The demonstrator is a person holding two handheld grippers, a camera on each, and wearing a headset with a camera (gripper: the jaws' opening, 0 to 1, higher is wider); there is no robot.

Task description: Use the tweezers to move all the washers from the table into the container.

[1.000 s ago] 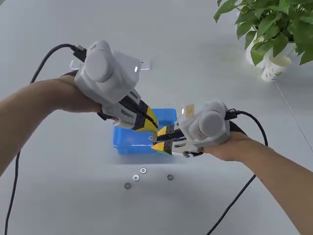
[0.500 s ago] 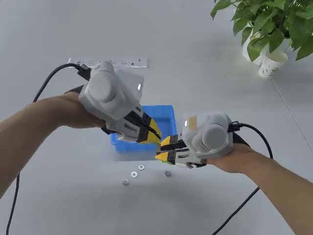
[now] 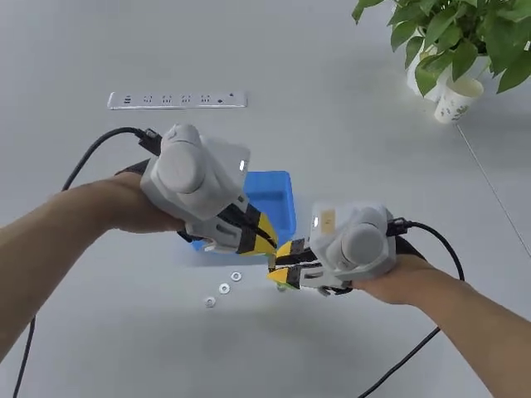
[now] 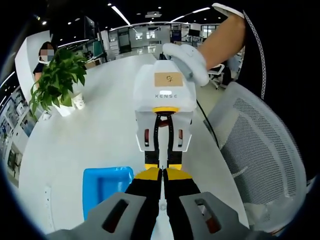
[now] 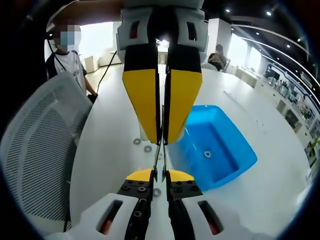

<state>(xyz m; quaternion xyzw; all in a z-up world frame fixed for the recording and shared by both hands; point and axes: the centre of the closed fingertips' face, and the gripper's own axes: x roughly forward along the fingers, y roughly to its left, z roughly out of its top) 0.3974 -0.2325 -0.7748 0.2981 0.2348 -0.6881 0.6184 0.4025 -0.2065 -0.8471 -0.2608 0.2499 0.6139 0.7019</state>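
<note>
white table (image 3: 348, 133) with the blue container (image 3: 274, 195) near the middle, both grippers bunched just in front of it. left gripper (image 3: 264, 238) came in from the container side and its jaws were closed in on the tweezers (image 5: 159, 157). right gripper (image 3: 278, 264) faced it tip to tip, jaws drawn nearly together at the tweezers' lower end - couldn't tell if they actually gripped. tweezers looked like two thin blades lying close. couldn't tell if they were spread or pressed, and nothing was visibly pinched.

one washer (image 5: 207, 154) lay on the container floor. three washers (image 3: 224, 288) sat in a loose cluster on the table just in front of the container, near the jaws. the right gripper view had another loose one right under the jaw tips.

progress judged early - one in, at least three or four left to pick off the table and drop in.
</note>
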